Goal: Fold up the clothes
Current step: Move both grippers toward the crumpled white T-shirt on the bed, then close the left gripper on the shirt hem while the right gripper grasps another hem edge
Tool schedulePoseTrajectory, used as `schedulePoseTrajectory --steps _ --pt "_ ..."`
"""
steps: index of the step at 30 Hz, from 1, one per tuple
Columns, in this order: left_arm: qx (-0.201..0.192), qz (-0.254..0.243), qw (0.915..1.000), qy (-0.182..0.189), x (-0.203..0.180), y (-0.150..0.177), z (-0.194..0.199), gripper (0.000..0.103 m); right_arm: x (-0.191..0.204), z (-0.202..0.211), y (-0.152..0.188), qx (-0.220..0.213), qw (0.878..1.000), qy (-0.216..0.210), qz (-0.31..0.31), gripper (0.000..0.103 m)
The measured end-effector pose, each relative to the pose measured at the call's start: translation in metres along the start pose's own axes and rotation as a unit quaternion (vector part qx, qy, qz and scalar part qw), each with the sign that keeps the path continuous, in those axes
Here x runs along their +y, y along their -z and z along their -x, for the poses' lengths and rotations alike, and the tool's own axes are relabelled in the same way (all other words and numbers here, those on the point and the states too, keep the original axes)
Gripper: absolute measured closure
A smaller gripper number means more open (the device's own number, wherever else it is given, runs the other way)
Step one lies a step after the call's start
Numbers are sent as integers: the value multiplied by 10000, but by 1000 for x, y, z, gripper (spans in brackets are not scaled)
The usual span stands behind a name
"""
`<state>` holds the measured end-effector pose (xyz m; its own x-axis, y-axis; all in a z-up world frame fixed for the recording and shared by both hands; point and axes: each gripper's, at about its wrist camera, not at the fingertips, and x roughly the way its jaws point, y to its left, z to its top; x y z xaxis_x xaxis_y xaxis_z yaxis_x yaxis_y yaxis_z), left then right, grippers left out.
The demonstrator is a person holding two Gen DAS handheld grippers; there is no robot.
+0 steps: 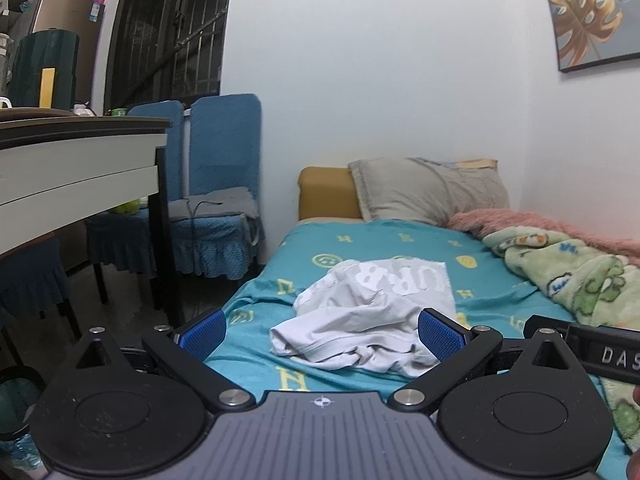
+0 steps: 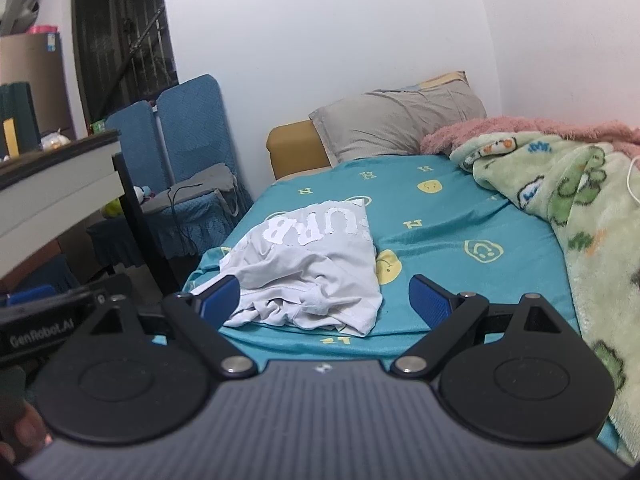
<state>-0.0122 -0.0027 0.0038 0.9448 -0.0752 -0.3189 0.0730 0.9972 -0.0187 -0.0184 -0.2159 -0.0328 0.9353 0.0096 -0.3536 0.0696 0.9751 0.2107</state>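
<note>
A crumpled white T-shirt (image 1: pixel 368 316) lies on the bed (image 1: pixel 472 280), just ahead of both tongs. The left tongs (image 1: pixel 322 338) and right tongs (image 2: pixel 326 300) are spread wide, holding nothing. Folding seems not yet begun; the next move likely calls for pinching the near hem and spreading the shirt flat.
</note>
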Motion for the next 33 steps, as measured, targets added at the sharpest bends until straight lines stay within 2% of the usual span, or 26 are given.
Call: schedulePoseTrajectory --steps 2,6,9,12,14,18,20,21,24,25,26,27,28,29,33 --pt "7 30 9999 156 0 0 -4 0 -3 2 -3 -39 9999 136 -57 10" --pt "345 -286 9987 253 -9 -4 -32 0 -16 2 -9 -24 9990 293 -326 10" --pt "880 -807 9926 225 -18 -6 -69 5 -28 -2 -7 42 9987 149 -493 10" --pt "1544 -1044 9822 233 -15 0 -114 10 -36 -15 5 263 9970 167 -703 10" --pt "1838 -1264 9747 168 -11 9 -145 18 -39 -25 12 440 9951 195 -861 10" --pt "2115 -1804 9604 188 -9 31 -201 30 -42 -47 21 679 9918 192 -1069 10" --pt "2206 -2035 9535 282 -13 42 -222 42 -43 -59 25 742 9917 219 -1025 10" --pt "2258 -2058 9517 312 -14 46 -232 43 -42 -65 26 784 9917 257 -987 10" --pt "2417 -2002 9487 374 -12 58 -258 60 -37 -84 30 827 9931 239 -798 10" --pt "2405 -2053 9479 388 -11 61 -262 70 -35 -91 31 838 9935 227 -733 10" --pt "2342 -2131 9476 419 -10 62 -263 76 -33 -97 33 844 9940 225 -655 10" --pt "2240 -2150 9495 448 -10 60 -262 79 -30 -103 34 849 9945 226 -572 10" --pt "2133 -2057 9538 494 -8 55 -260 88 -28 -109 35 862 9947 211 -515 10" --pt "2026 -1964 9578 539 -6 49 -258 93 -27 -114 36 881 9947 185 -489 10" --pt "1596 -1579 9712 799 2 23 -244 96 -30 -125 43 1000 9933 161 -548 10"
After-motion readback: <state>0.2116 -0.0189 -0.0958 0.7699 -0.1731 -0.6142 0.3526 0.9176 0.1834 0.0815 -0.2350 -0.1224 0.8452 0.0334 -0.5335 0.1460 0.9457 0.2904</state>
